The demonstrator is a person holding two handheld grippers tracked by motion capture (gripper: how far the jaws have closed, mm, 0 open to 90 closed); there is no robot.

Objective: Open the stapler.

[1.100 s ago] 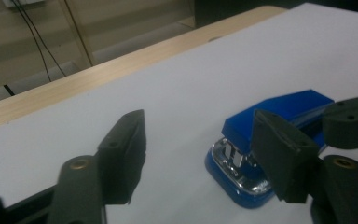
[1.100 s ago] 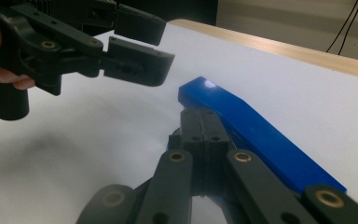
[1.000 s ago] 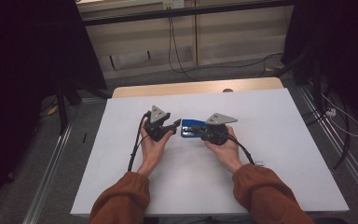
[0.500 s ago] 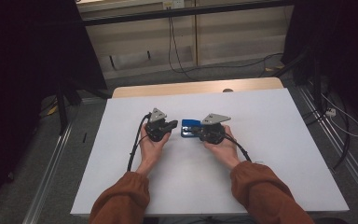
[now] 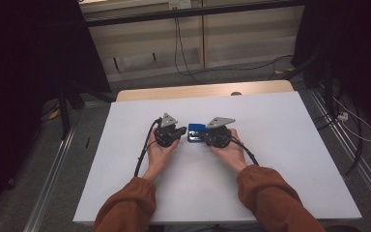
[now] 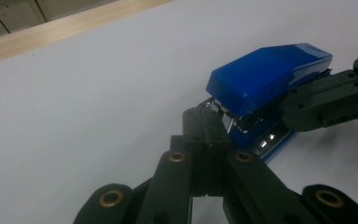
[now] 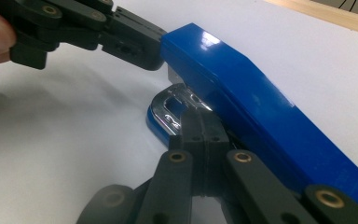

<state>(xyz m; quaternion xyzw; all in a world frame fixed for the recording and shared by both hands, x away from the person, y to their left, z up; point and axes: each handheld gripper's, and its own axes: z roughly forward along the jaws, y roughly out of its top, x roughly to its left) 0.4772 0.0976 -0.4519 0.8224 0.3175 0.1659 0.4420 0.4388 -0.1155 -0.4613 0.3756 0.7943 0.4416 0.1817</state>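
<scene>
A blue stapler (image 5: 195,133) lies on the white surface (image 5: 280,145) between the two grippers. The left gripper (image 6: 204,135) has its jaws pressed together, tips touching the stapler's open front end. The right gripper (image 7: 200,126), jaws likewise together, meets its metal base beneath the raised blue top.

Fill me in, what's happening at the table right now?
A person works a blue stapler on the white table with tongs in each hand. The left tongs, jaws together, sit at the stapler's front end by the metal mouth. The right tongs, also closed, are tucked beside the stapler under its blue top. Whether either actually pinches a part is hard to tell.
</scene>
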